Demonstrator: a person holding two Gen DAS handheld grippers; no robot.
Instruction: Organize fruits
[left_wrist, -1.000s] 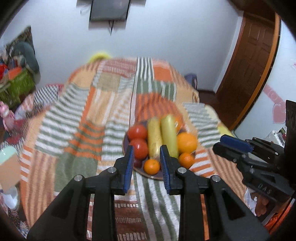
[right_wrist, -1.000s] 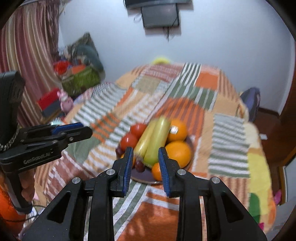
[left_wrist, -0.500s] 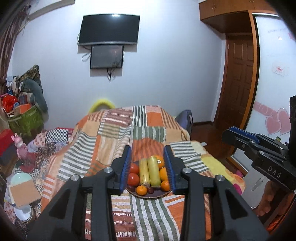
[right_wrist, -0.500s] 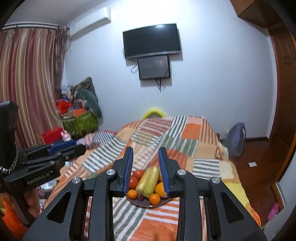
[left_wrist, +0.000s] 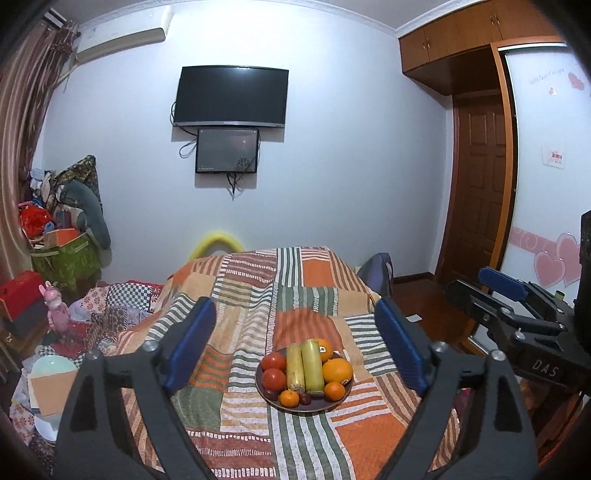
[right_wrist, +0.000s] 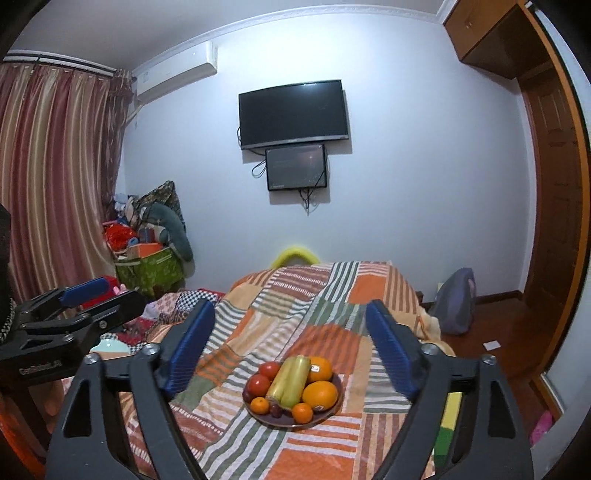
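A dark plate (left_wrist: 314, 408) of fruit sits on a striped patchwork bedspread (left_wrist: 266, 295). It holds two red tomatoes (left_wrist: 274, 370), two yellow-green long fruits (left_wrist: 312, 365), oranges (left_wrist: 337, 370) and small tangerines (left_wrist: 289, 398). The plate also shows in the right wrist view (right_wrist: 269, 419). My left gripper (left_wrist: 295, 349) is open and empty, held well back from and above the plate. My right gripper (right_wrist: 291, 347) is open and empty too, equally far back. Each gripper shows at the edge of the other's view.
A TV (left_wrist: 231, 96) and a smaller screen hang on the far wall. Piled bags and boxes (left_wrist: 62, 240) fill the left corner beside curtains (right_wrist: 48, 177). A wooden door (left_wrist: 480, 184) and a backpack (right_wrist: 456, 301) are on the right.
Both grippers have pulled back and up from close over the plate, and both have opened wide from a narrow gap. The fruit has not moved.
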